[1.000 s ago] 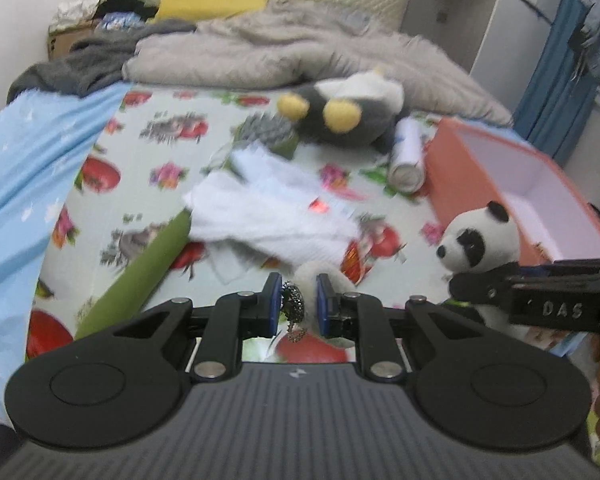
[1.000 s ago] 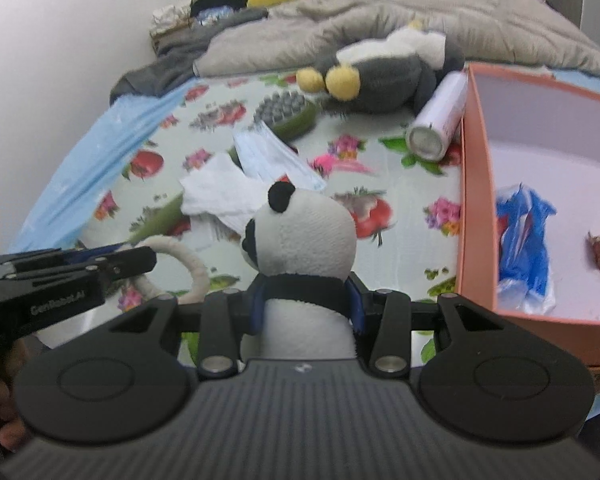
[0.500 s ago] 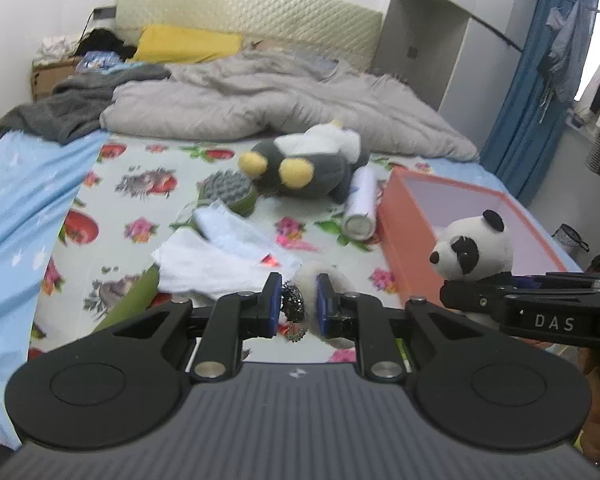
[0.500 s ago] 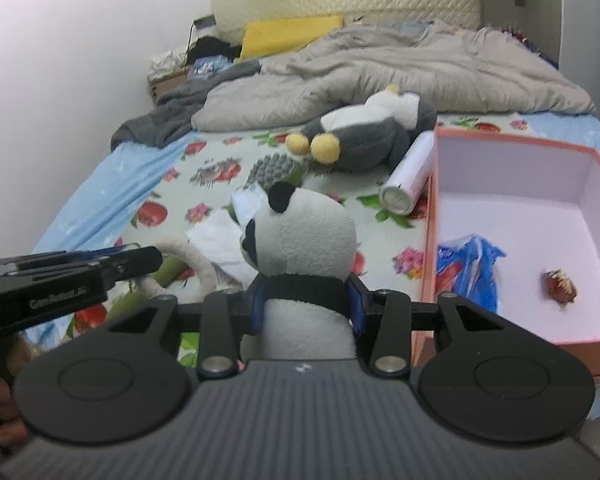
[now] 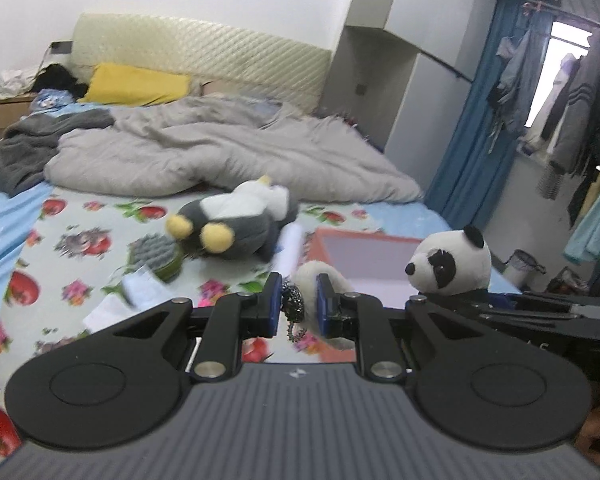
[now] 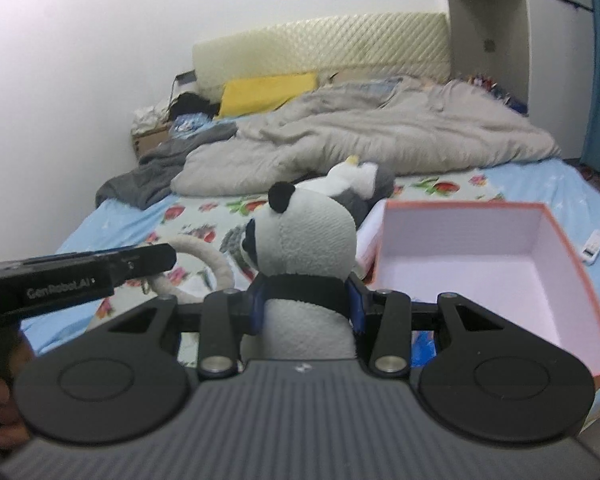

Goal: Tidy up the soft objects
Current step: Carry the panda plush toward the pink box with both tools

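My left gripper [image 5: 298, 306] is shut on a cream fluffy hair hoop [image 5: 314, 278] with a dark sparkly ornament [image 5: 291, 303], held above the bed. In the right wrist view the hoop [image 6: 210, 258] curves out from the left gripper [image 6: 156, 264]. My right gripper [image 6: 306, 305] is shut on the neck of a panda plush [image 6: 306, 232], upright, facing left. The left wrist view shows the panda [image 5: 450, 266] to the right, beside the orange box [image 5: 364, 248]. The box [image 6: 556, 236], pink inside, lies just right of the panda. A grey penguin plush [image 5: 236, 222] lies on the floral sheet.
A grey duvet [image 5: 220, 152] and yellow pillow [image 5: 136, 84] fill the bed's far half. A green brush [image 5: 158, 254], white tissues [image 5: 134, 286] and a white spray can [image 5: 290, 248] lie near the penguin. A remote [image 6: 594, 245] lies right of the box. Blue curtain and hanging clothes [image 5: 560, 100] stand right.
Both grippers have risen and tipped upward with the hoop and the panda still held. The bed's items have dropped lower in view, and the walls and headboard now show.
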`<state>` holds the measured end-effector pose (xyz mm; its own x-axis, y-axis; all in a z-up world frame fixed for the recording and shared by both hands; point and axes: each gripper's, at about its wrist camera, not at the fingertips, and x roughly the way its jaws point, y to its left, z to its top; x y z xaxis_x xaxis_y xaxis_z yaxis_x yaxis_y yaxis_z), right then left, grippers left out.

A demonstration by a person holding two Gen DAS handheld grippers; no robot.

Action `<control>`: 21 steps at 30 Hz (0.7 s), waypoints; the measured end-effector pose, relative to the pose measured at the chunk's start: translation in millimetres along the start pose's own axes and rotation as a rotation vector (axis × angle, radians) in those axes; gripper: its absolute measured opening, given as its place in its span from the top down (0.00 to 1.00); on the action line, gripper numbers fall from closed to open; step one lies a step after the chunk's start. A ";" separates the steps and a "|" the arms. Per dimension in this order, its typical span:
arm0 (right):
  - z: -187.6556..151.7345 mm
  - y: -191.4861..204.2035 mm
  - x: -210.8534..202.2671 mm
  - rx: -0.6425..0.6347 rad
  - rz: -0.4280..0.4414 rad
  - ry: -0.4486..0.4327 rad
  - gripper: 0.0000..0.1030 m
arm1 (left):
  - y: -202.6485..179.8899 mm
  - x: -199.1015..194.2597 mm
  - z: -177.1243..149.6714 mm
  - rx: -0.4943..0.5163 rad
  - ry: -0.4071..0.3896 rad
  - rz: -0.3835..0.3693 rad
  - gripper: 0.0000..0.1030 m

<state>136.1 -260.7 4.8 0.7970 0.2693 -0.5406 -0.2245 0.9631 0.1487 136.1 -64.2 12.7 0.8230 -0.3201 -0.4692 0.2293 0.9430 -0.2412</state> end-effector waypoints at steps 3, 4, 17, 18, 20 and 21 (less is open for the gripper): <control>8.2 -9.8 -6.5 0.004 -0.022 -0.028 0.58 | -16.0 9.9 14.4 0.014 -0.001 -0.042 0.80; 11.1 -13.7 -8.9 0.006 -0.030 -0.040 0.58 | -22.2 14.0 19.2 0.022 -0.002 -0.055 0.80; 35.9 -92.2 -2.0 0.103 -0.141 -0.094 0.58 | -92.0 126.5 48.5 0.098 0.112 -0.161 0.79; 35.9 -100.1 2.2 0.114 -0.152 -0.082 0.58 | -95.8 137.9 48.1 0.101 0.131 -0.166 0.79; 34.0 -114.5 11.2 0.136 -0.171 -0.055 0.58 | -100.5 160.2 46.5 0.107 0.166 -0.173 0.79; 32.2 -122.4 16.0 0.148 -0.178 -0.039 0.58 | -103.7 172.5 45.1 0.109 0.186 -0.177 0.79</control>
<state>194.5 -374.2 4.6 0.8386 0.0921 -0.5368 0.0038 0.9846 0.1749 277.8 -213.1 -4.9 0.6578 -0.4827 -0.5782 0.4239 0.8718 -0.2456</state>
